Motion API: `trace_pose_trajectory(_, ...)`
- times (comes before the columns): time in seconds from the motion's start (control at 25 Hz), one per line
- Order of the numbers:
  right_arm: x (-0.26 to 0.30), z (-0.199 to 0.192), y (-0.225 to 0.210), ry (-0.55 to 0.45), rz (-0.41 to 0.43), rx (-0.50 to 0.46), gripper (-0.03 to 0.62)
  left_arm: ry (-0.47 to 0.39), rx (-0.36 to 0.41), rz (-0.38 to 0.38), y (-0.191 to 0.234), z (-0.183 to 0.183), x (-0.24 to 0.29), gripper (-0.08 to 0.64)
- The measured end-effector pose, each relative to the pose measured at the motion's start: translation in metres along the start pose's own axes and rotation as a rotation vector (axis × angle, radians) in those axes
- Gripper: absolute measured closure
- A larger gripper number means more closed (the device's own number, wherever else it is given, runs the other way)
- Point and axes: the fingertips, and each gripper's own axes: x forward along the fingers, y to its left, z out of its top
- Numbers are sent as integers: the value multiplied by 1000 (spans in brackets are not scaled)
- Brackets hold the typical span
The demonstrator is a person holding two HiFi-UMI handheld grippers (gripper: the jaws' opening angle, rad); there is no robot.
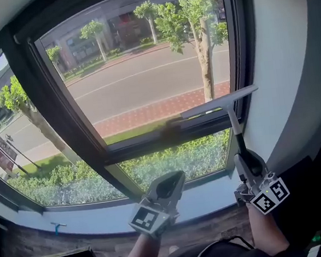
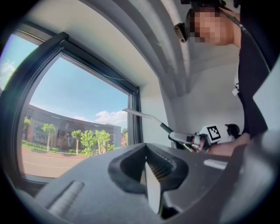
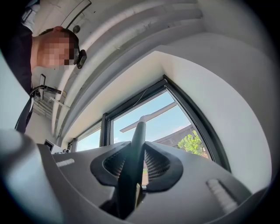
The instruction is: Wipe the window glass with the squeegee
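Dark metal frame (image 1: 61, 116) splits the window into 2 panes, a large upper window glass (image 1: 142, 69) and a lower pane (image 1: 176, 161) beneath the crossbar. A pale sill (image 1: 90, 219) runs below them.

The squeegee (image 1: 221, 103) is up at the lower right corner of the upper glass. Its long blade slants across that corner just above the crossbar, and its handle drops down to the right gripper (image 1: 241, 157). Whether the rubber edge is pressed on the glass or just off it cannot be told.

In the right gripper view the fingers (image 3: 158, 164) are clamped on the dark handle, with the blade (image 3: 151, 117) crossing the sky ahead. The left gripper (image 1: 169, 183) hangs low in front of the lower pane, near the sill. Its fingers (image 2: 127, 165) are closed together on nothing.

The glass shows no suds, streaks or wet bands, so wiped and unwiped areas cannot be separated. With the blade at the bottom of 1 pane, I judge a pass is near its low end, with the left side and the lower pane likely left.
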Motion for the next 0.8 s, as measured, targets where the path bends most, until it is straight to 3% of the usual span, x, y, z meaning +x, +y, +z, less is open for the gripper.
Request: trace_pose_trajectory(0.8,-5,0,-14,-9,30,13,492,7,9,19,-9,-7,13,557)
